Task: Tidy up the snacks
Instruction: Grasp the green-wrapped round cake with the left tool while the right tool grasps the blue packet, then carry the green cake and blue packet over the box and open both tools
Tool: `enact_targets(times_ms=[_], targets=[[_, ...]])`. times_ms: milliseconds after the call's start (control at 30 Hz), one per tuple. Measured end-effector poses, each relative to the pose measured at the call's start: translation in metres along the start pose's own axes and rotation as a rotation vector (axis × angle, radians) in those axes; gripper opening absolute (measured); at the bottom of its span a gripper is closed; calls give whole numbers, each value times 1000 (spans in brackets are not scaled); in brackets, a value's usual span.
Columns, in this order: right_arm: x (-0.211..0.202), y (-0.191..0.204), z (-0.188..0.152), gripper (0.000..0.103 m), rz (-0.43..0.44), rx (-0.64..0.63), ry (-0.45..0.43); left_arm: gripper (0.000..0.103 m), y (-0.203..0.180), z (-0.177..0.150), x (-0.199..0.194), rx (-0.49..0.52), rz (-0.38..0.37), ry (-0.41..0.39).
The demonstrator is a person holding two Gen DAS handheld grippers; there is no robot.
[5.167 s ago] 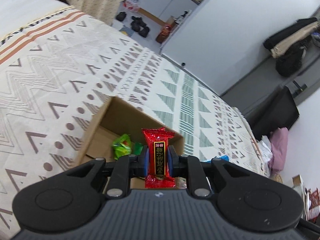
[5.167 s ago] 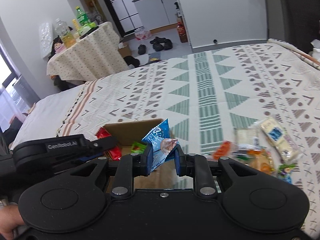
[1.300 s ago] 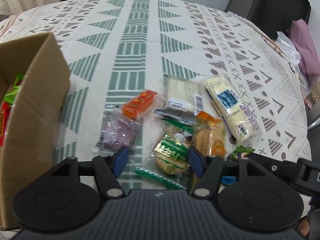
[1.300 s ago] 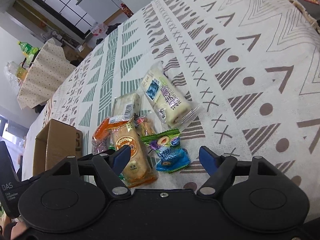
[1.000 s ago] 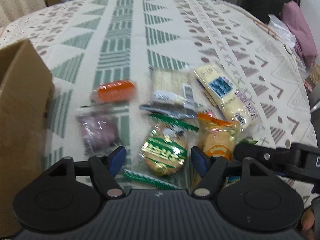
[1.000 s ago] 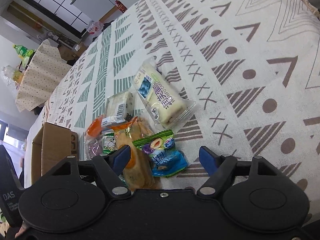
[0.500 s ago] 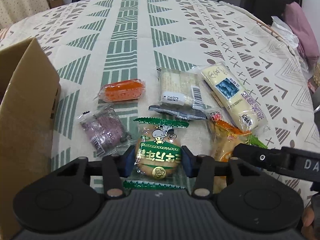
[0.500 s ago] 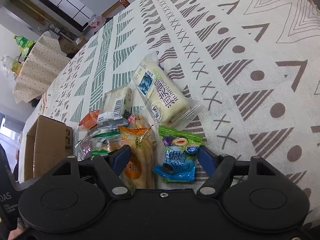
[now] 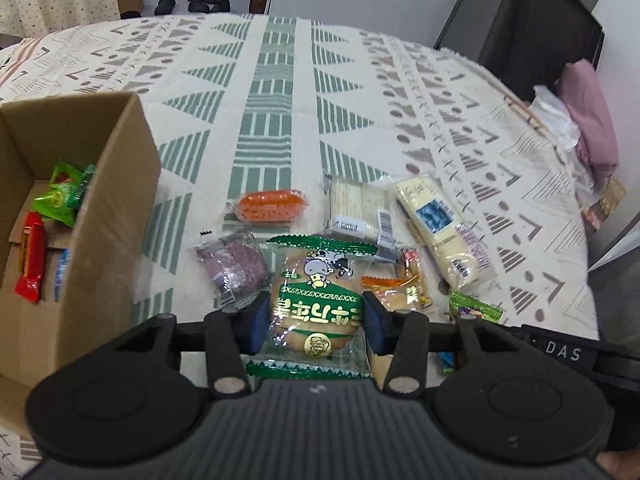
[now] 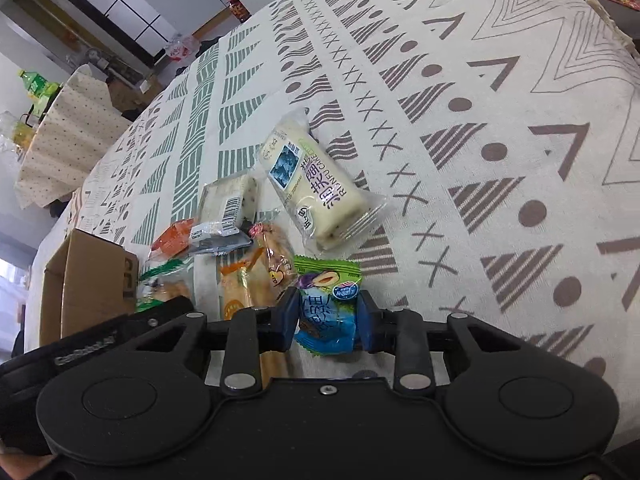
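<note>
Left gripper: its blue pads are pinching a green-and-clear biscuit packet from both sides; the packet is standing between the pads, printed face toward the camera, near the front of the snack pile
Biscuit packet look: a round golden biscuit is showing through clear film; a green band with gold lettering is running across the middle; a cartoon cow is sitting above it; zigzag green seals are closing the top and bottom edges
Right gripper: its blue pads are squeezing a small green-and-blue candy packet; the packet is lying at the near right edge of the pile
Candy packet look: a green top with a purple plum picture is fading into a blue lower half; a round blue badge is sitting at the upper right; the film is crinkling between the pads
Cardboard box: sitting at the left on the patterned cloth, open at the top; green and red wrappers are lying inside
Remaining pile: an orange packet is lying far left; a purple packet is resting just beside the left pad; a pale barcoded bar and a long cream cake roll are lying farther right; an orange-trimmed pastry packet is lying just right of the biscuit
</note>
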State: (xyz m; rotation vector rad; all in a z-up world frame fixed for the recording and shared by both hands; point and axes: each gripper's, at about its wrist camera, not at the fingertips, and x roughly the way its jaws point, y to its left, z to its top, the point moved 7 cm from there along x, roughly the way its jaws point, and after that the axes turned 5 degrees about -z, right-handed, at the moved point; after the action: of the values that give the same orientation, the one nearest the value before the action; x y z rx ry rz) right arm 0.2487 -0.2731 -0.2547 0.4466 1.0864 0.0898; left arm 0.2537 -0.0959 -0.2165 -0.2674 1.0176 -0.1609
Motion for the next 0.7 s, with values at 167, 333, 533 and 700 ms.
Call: enact_targets(times_ms=[167,333,533,700], targets=[[-16,4,0,30,-21,-1,-35,47,6,5,-27,-16,-21,-52],[-34,13,-4,30,-32,-6,-56,47,15,10,-50,-39,-26,-88],[-60,39,-4,29,-21,-45,-108,47,27,18,-72,-66,-26,-131],[-75,65,-4,30,-7,-72,-138,47,39,22,-91,-81,-28,-169]])
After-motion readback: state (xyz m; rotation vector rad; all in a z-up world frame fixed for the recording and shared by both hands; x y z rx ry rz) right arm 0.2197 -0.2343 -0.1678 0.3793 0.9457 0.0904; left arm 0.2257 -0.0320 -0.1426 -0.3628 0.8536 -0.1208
